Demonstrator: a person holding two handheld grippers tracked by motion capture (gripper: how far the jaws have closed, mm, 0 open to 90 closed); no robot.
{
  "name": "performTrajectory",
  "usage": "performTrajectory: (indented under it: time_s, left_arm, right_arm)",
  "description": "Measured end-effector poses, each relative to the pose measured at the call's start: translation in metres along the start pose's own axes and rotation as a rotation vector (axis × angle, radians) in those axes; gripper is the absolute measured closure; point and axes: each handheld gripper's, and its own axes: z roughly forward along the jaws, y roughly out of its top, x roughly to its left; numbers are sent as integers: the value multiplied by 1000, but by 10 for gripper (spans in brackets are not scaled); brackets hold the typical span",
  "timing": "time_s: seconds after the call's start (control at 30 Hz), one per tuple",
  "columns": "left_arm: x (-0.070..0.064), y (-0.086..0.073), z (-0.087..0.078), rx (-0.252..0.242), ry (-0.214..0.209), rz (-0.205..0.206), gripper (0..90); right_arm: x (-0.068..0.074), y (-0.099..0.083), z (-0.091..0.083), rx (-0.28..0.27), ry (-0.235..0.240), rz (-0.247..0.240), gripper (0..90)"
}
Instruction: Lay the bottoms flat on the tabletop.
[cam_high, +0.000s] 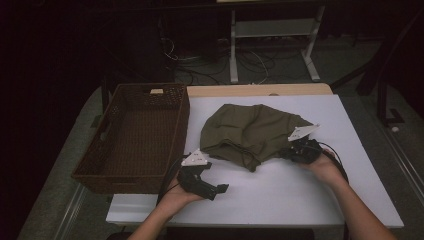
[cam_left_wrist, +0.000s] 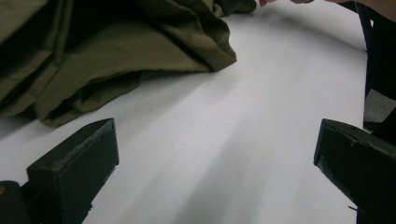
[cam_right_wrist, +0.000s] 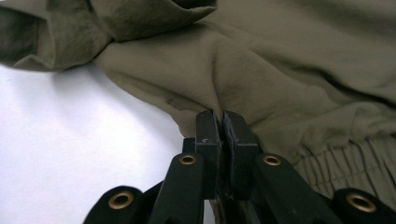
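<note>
An olive-green garment (cam_high: 247, 131) lies crumpled in the middle of the white table (cam_high: 310, 200). My right gripper (cam_high: 296, 149) is at the garment's right edge. In the right gripper view that gripper (cam_right_wrist: 219, 116) is shut, pinching a fold of the green cloth (cam_right_wrist: 280, 79) near an elastic cuff. My left gripper (cam_high: 220, 189) rests low on the table, to the front left of the garment, apart from it. In the left gripper view my left gripper (cam_left_wrist: 217, 149) stands wide open over bare white table, with the garment (cam_left_wrist: 116, 51) ahead and to the left.
A dark brown wicker basket (cam_high: 177, 130) sits at the table's left side, its inside empty. A wooden strip (cam_high: 260, 90) runs along the table's far edge. Behind it are cables and white frame legs (cam_high: 233, 50) on the floor.
</note>
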Motion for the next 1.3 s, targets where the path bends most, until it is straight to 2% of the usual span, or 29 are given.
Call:
performTrajectory:
  time_s: [0.27,0.33,0.57,0.7,0.87,1.0,1.17,1.3]
  left_arm:
    - [0,0,-1,-1,-2,0,0]
    - [0,-1,-1,-1,-2,1,0]
    - [-1,-1,0,3,-6,3,0]
    - [-1,-1,0,1,-4,2,0]
    - [0,0,-1,2,-2,4,0]
    - [0,0,-1,3,-2,5,0]
    - [0,0,-1,3,0,7,0]
    - [-1,0,-2,3,1,8,0]
  right_arm:
    - [-19,-1,-2,-6,-49,33,851]
    - [-24,-1,-2,-8,-76,40,852]
    - [-43,-7,-6,-35,-135,131,869]
    - [-46,-10,-7,-46,-100,158,857]
    - [-42,-6,-18,-119,-20,197,716]
    - [-33,0,-24,-152,38,186,636]
    - [-17,7,-22,-142,109,153,561]
    - [-4,10,-16,-135,167,151,469]
